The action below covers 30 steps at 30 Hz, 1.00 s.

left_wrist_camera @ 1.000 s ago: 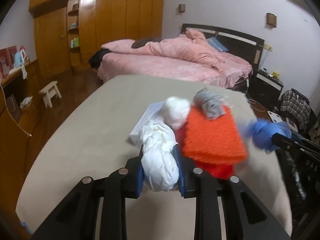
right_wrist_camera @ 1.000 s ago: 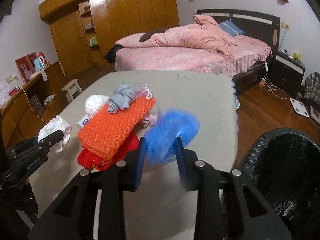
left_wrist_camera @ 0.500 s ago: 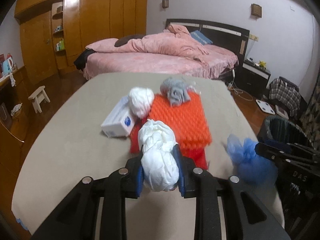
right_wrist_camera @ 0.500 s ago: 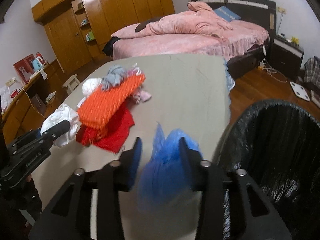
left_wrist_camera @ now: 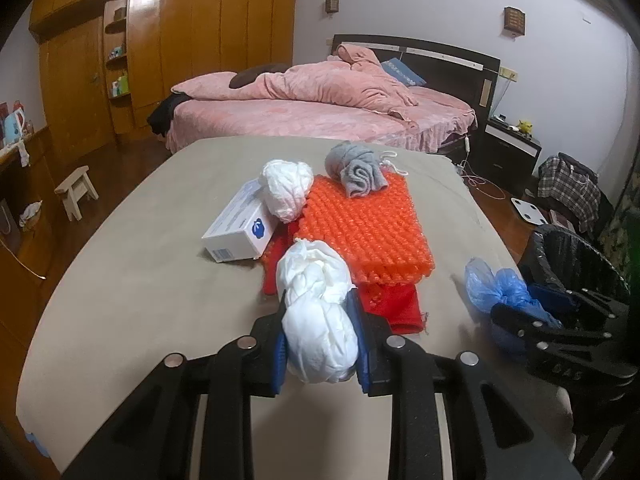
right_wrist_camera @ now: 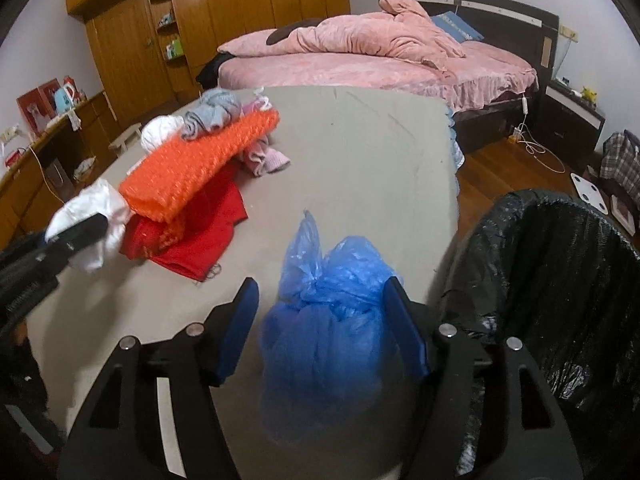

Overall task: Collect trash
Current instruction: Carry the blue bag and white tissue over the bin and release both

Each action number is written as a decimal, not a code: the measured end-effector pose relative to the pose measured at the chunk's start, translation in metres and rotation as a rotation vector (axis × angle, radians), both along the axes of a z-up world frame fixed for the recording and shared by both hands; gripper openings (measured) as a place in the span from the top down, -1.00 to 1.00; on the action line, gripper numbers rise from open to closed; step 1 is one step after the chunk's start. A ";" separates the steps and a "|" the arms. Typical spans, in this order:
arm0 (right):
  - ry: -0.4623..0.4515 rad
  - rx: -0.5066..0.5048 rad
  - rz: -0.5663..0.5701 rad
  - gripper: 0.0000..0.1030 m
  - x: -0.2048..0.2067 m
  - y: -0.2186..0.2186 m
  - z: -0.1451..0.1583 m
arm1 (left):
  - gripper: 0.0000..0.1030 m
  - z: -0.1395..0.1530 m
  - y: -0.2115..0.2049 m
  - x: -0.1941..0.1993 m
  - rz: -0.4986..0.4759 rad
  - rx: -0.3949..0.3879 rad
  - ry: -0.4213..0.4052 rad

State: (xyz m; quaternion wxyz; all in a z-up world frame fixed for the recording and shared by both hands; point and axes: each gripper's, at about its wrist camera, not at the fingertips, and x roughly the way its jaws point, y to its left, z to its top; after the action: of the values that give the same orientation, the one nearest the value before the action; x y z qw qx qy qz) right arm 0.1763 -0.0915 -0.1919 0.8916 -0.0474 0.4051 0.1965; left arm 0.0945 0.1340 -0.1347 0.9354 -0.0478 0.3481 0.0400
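Thin crinkly blue plastic bag [right_wrist_camera: 328,312], translucent, between matt blue pads [right_wrist_camera: 236,332] of the right gripper [right_wrist_camera: 322,328]. White crumpled bag [left_wrist_camera: 318,312], soft sheen. Ahead: orange bubble wrap [left_wrist_camera: 364,224], bumpy and glossy; red cloth [right_wrist_camera: 192,240], matt. Right: glossy black bin liner [right_wrist_camera: 560,280]. Matt beige tablecloth [right_wrist_camera: 352,152].

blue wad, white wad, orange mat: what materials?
Blue wad: thin plastic film, translucent and crinkled, knotted like a bag. White wad: looks like matte plastic bag or tissue, twisted; unclear which. Orange mat: glossy, bumpy, probably bubble wrap or foam netting.
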 end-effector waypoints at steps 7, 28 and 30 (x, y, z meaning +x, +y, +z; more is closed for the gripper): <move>-0.033 -0.064 0.036 0.12 -0.001 0.009 -0.006 | 0.48 -0.001 0.003 0.001 0.001 -0.006 0.004; -0.233 0.124 -0.080 0.20 -0.029 -0.070 0.106 | 0.48 0.055 -0.064 0.006 -0.145 -0.006 -0.117; -0.241 0.118 -0.111 0.20 -0.032 -0.087 0.109 | 0.48 0.058 -0.078 0.010 -0.179 -0.012 -0.120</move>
State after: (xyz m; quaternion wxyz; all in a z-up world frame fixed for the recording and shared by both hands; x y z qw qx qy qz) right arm 0.1443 -0.1786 -0.0826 0.9446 0.0044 0.2847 0.1631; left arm 0.1041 0.0558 -0.0766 0.9541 -0.0247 0.2944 -0.0486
